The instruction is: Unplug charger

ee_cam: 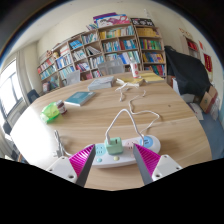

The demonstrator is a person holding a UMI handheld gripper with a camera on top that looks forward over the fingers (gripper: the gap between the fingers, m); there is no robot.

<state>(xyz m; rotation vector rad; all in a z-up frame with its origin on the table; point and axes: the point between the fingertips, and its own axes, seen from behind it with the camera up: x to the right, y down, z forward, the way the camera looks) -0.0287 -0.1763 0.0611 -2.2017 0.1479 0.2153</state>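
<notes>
Charger (114, 146), green, plugged into white power strip (122, 153) on wooden worktop (150, 110).
Tongs (114, 157) spread, charger between pink pads; no legible writing.

Wooden table in a book-lined room

A round wooden table (100, 125) fills the foreground, with tall bookshelves (105, 48) (packed with colourful spines) against the pale back wall (52, 30). A bright window (8, 88) stands to one side, and a dark chair (186, 68) sits at the other.
</notes>
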